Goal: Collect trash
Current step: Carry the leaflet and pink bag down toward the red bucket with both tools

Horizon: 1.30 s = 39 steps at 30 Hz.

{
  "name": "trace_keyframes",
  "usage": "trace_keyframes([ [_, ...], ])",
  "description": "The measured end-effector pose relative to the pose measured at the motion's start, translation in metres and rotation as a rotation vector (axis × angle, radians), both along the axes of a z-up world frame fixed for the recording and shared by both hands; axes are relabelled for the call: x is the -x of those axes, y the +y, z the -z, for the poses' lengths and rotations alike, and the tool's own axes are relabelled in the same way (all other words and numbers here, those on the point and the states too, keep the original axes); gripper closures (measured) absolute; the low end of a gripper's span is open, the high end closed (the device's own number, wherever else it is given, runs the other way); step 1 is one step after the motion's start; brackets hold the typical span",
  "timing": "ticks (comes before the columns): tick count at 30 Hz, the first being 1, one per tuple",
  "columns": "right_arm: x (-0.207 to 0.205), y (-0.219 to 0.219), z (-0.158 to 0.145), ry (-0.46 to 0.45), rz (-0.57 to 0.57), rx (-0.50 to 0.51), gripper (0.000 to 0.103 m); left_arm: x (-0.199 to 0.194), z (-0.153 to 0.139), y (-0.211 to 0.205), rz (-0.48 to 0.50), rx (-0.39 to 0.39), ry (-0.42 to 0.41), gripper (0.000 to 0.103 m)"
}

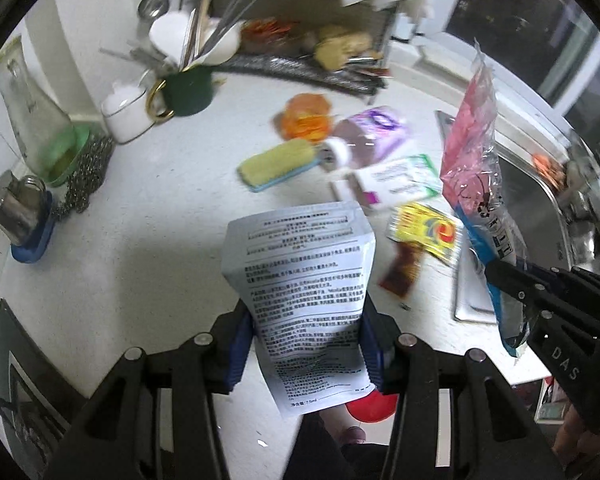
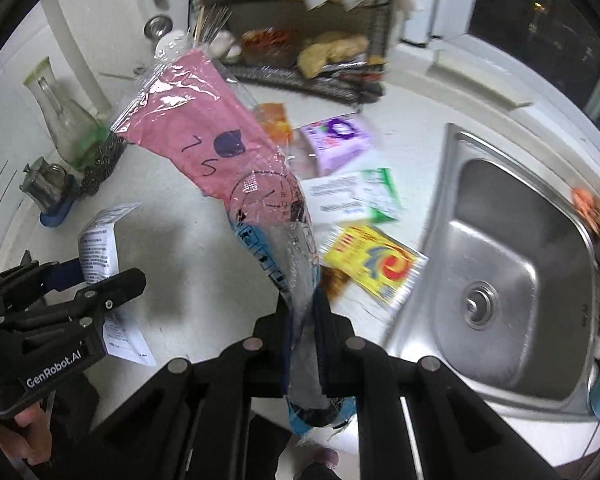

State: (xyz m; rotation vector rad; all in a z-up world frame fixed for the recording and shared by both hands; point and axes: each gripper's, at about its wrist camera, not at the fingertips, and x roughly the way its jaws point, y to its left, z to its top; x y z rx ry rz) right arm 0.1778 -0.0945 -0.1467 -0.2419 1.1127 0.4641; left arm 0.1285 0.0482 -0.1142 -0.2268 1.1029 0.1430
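Note:
My left gripper (image 1: 306, 340) is shut on a white sachet (image 1: 304, 280) with black print and holds it above the white counter; it also shows in the right wrist view (image 2: 98, 246). My right gripper (image 2: 302, 316) is shut on a pink and clear plastic bag (image 2: 216, 140), which stands up from the jaws; the bag also shows in the left wrist view (image 1: 472, 152). Loose wrappers lie on the counter: a yellow packet (image 2: 374, 266), a white and green packet (image 2: 356, 196), a purple packet (image 2: 338, 136) and an orange wrapper (image 1: 304, 114).
A steel sink (image 2: 512, 272) lies at the right. A wire rack with food packs (image 1: 300, 40) stands at the back. A green mug with utensils (image 1: 188, 88), a glass carafe (image 1: 28, 112), a yellow sponge (image 1: 278, 162) and a steel scourer (image 1: 88, 172) sit at the left.

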Motion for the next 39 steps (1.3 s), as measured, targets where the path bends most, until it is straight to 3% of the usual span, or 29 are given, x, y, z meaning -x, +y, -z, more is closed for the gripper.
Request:
trace_keyframes([
  [12, 0.076, -0.11, -0.033, -0.059, 0.04, -0.041, 0.094, 0.081, -0.035, -0.118, 0.063, -0.051, -0.092, 0.058],
  [23, 0.142, -0.194, -0.037, -0.051, 0.103, -0.06, 0.094, 0.141, -0.04, -0.207, 0.137, -0.042, -0.085, 0.058],
  [30, 0.162, -0.217, -0.028, -0.023, 0.161, -0.07, 0.094, 0.146, -0.011, -0.231, 0.205, -0.023, -0.03, 0.058],
  [39, 0.174, -0.233, 0.021, 0.08, 0.265, -0.036, 0.094, 0.139, 0.058, -0.244, 0.283, -0.001, 0.087, 0.058],
])
